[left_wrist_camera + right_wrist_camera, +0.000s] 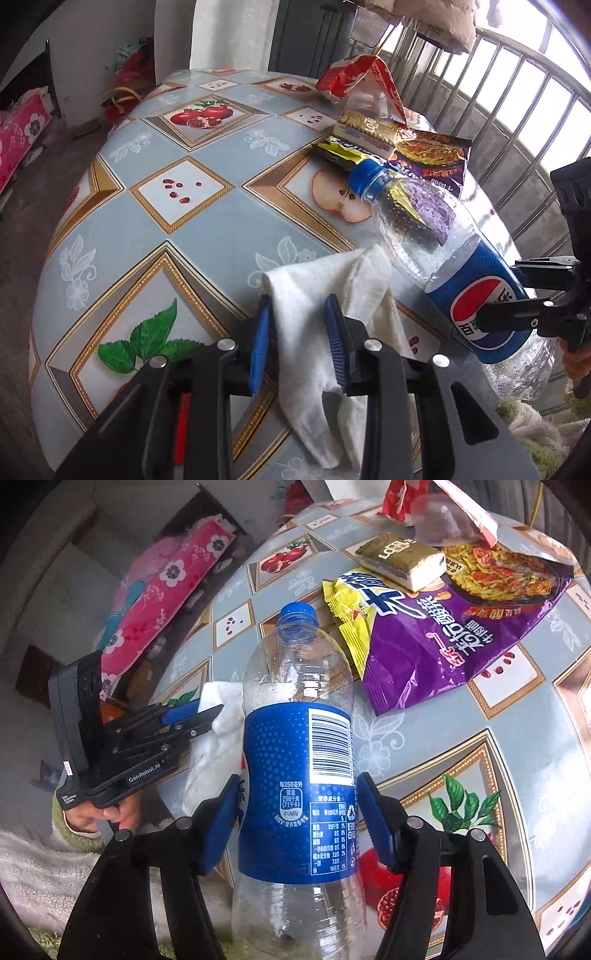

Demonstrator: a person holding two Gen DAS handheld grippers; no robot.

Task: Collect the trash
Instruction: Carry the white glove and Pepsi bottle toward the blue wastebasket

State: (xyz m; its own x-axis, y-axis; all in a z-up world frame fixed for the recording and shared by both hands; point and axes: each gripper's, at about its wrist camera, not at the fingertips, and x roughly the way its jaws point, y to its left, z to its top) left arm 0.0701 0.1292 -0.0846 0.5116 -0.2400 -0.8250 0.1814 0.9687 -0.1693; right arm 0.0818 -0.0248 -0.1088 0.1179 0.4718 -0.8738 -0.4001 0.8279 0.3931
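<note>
- The left gripper (301,332) has its two blue fingers (260,343) a little apart, with a white tissue (332,295) between them. The left finger meets the tissue's left edge and the right finger lies on the tissue, but I cannot tell if they really press it.
- The tissue lies crumpled on the desk (155,206). It reaches past the fingertips, and the other end hangs below the fingers, near the desk edge.
- The right gripper (295,823) has its fingers (221,827) spread wide on both sides of an empty plastic bottle (295,775) with a blue label. Each pad is at the side of the label; if they squeeze it is not clear.
- The bottle points away from the right fingers, with its blue cap (298,616) at the far end. Its bottom is between the two arms of the gripper.
- Beyond the cap, further than both grippers, lie a yellow wrapper (351,627), a purple noodle bag (443,635) and a small gold pack (402,561) on top of them. A red and clear bag (443,509) is behind these.
- The tissue is just left of the bottle.
</note>
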